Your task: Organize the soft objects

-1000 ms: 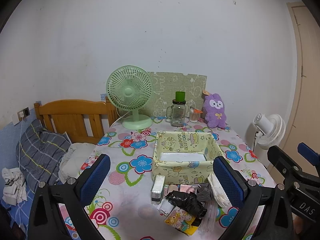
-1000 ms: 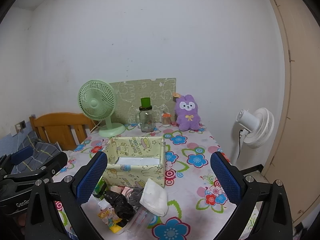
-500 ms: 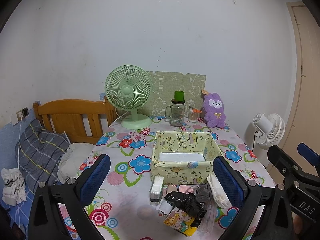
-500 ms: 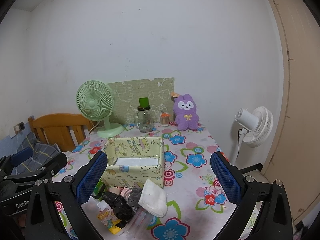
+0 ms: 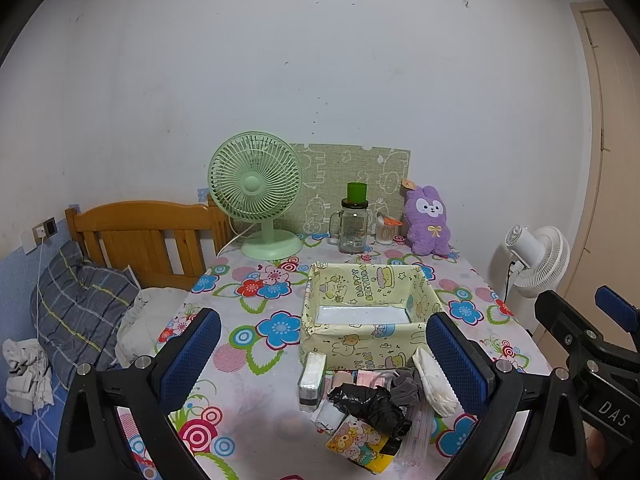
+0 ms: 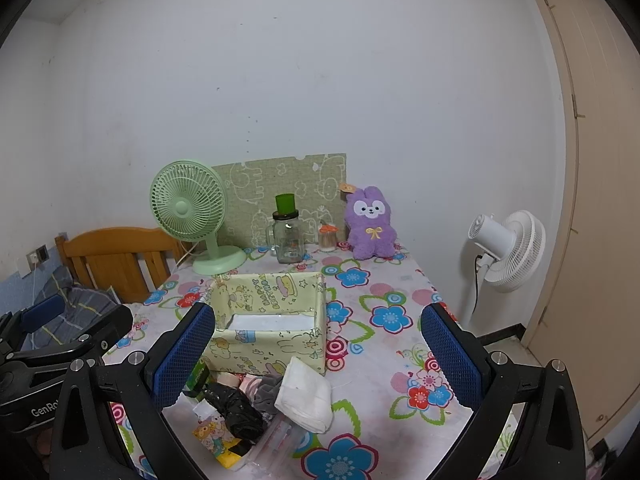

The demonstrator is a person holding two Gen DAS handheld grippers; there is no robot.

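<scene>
A pile of soft items lies at the table's near edge: a black crumpled bag [image 5: 370, 402] [image 6: 236, 404], a grey cloth [image 5: 404, 382] [image 6: 266, 390], a folded white cloth [image 5: 434, 382] [image 6: 306, 394], a tissue pack [image 5: 311, 376] and a cartoon-printed packet [image 5: 358, 442] [image 6: 214, 436]. Behind it stands an open yellow cartoon box [image 5: 366, 316] [image 6: 272, 320]. My left gripper [image 5: 320, 356] is open and empty above the pile. My right gripper [image 6: 316, 354] is open and empty above the pile's right side.
On the floral tablecloth [image 5: 256, 360] at the back stand a green fan [image 5: 258, 196], a glass jar with green cup [image 5: 354, 220], a small jar [image 5: 386, 232] and a purple plush [image 5: 428, 220]. A bed [image 5: 80, 300] lies left, a white floor fan [image 6: 506, 250] right.
Both grippers have drifted slightly; the view shifts a little. Both stay open and nothing on the table has moved.
</scene>
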